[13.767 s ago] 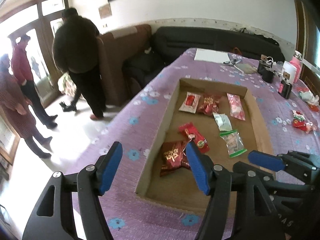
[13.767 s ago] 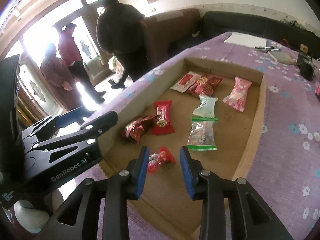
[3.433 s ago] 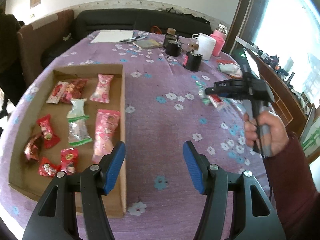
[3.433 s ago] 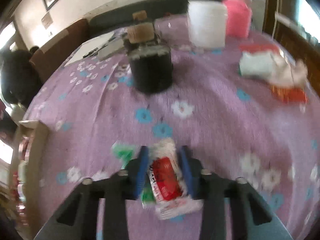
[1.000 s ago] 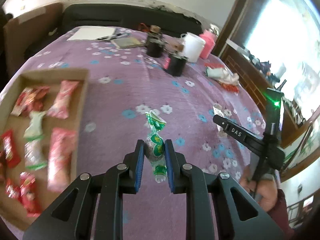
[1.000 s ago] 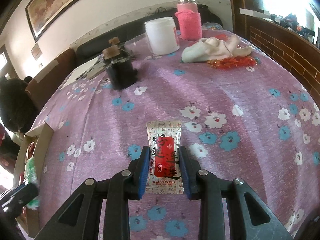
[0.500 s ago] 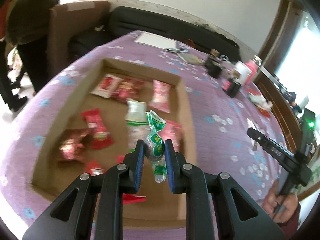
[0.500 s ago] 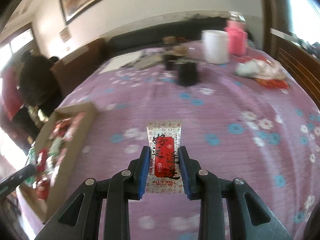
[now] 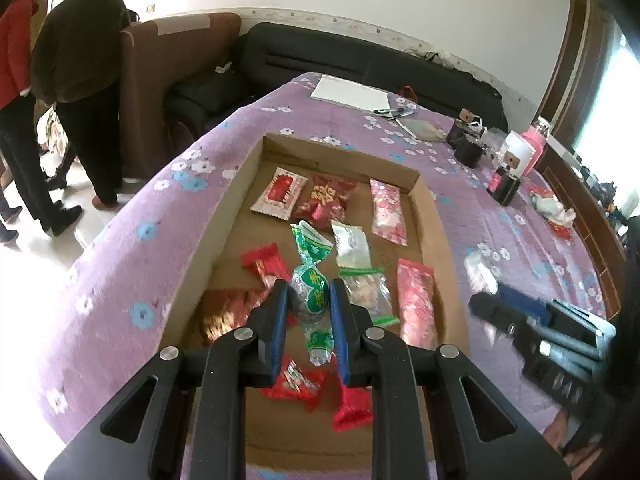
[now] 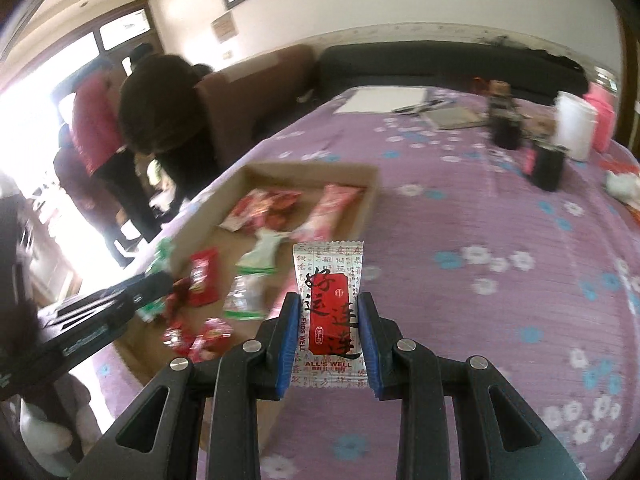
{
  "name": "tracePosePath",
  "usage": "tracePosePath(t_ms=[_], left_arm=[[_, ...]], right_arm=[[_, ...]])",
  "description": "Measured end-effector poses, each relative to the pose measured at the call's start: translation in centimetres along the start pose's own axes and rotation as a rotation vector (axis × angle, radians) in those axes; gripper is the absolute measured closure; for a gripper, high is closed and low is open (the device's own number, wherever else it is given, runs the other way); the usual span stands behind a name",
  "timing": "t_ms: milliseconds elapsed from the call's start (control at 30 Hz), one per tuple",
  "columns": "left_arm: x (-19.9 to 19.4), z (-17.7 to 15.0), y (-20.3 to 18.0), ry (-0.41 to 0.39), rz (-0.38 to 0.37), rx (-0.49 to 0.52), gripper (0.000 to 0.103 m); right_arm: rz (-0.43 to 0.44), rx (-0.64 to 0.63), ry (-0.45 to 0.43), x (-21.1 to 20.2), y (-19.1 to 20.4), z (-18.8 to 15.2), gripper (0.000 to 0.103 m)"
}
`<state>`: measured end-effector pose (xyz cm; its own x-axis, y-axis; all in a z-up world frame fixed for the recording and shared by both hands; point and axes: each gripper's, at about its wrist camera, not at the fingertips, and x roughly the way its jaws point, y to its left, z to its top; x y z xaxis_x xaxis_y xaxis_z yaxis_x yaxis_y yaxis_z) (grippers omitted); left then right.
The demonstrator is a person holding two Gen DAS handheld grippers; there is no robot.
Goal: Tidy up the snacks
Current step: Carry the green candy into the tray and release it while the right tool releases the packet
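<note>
My left gripper [image 9: 309, 304] is shut on a green-wrapped candy [image 9: 310, 288] and hangs over the near half of the shallow cardboard tray [image 9: 430, 204], which holds several red, pink and clear snack packets. My right gripper [image 10: 329, 322] is shut on a white packet with a red label [image 10: 329, 308]. It hovers above the purple flowered tablecloth [image 10: 500, 240], just right of the tray [image 10: 370, 184]. The right gripper also shows at the right edge of the left wrist view as a blurred dark shape [image 9: 536, 320]; the left one shows blurred at the left of the right wrist view [image 10: 120, 300].
Black jars [image 9: 466, 142], a white cup [image 10: 574, 126], a pink bottle [image 9: 534, 148], pens and paper [image 9: 350, 94] stand at the table's far end. A crumpled cloth [image 9: 554, 208] lies at the right. Two people [image 9: 76, 60] stand by the sofa at the left, off the table.
Both grippers have swung left from the open tablecloth toward the tray, each keeping its snack. The left one now hangs over the tray; the right one has reached its right side.
</note>
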<state>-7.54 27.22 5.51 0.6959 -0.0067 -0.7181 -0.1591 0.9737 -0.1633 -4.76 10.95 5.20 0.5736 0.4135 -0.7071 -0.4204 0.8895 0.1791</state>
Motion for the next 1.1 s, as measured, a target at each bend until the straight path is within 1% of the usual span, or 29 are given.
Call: tracePosePath(t_ms=[200,267,467,700,1100], left_arm=[[2.3,1.3,0.7,0.045,0.024,0.016,0.085],[3.1,1.7,0.7,0.060,0.042,0.022,0.085],[4.9,2.4,0.0,0.098,0.068,0.036,0.085],[5.9,3.0,-0.9,0.104,0.100,0.067,0.085],[6.3,3.1,-1.1,0.099,0.121,0.080,0.085]], right_arm=[[0.036,-0.033,0.044,2.1,2.7,-0.6,0.074],[0.042,-0.046,0.054,2.5,3.4,-0.9,0.074],[0.050,-0.071,0.077,4.0,4.4,-1.1,0.074],[0.029,-0.096,0.085,5.2,5.0,-1.6,0.074],[0.013,-0.119,0.078,5.3,5.4,-2.0,0.073]])
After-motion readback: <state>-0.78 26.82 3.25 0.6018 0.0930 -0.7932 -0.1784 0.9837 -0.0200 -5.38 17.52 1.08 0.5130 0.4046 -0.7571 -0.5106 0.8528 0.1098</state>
